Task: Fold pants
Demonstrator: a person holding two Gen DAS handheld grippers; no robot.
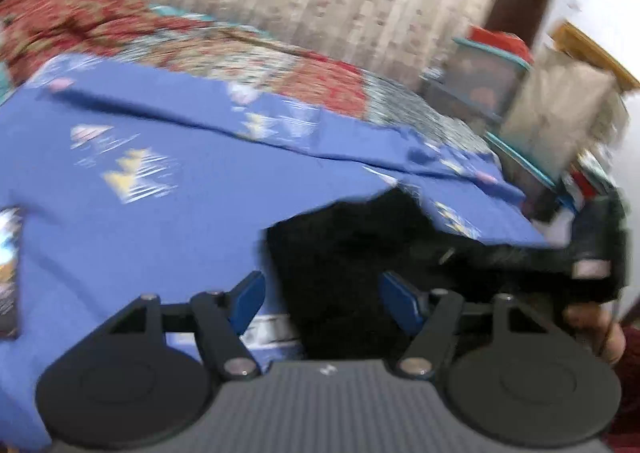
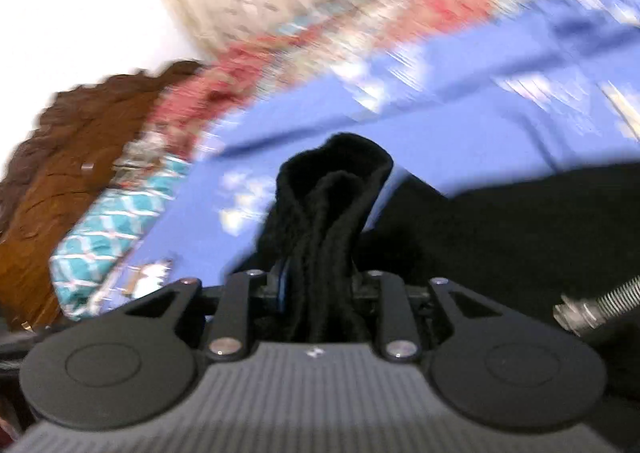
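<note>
Black pants [image 1: 332, 253] lie on a blue printed bedsheet [image 1: 160, 213]. My left gripper [image 1: 324, 297] stands over their near end with its blue pads apart. The cloth lies between them, and a strip of sheet shows beside the left pad [image 1: 248, 299]. In the right wrist view, my right gripper [image 2: 320, 285] is shut on a bunched fold of the pants [image 2: 332, 189], which rises in a loop above the fingers. The rest of the pants [image 2: 520, 221] spreads to the right. Both views are blurred.
A red patterned quilt [image 1: 80, 25] lies bunched at the back of the bed. Stacked plastic boxes [image 1: 480, 81] stand beside the bed at right. A person's hand [image 1: 596, 333] shows at the right edge. A teal pillow [image 2: 108, 229] and a carved wooden headboard [image 2: 60, 173] are on the left.
</note>
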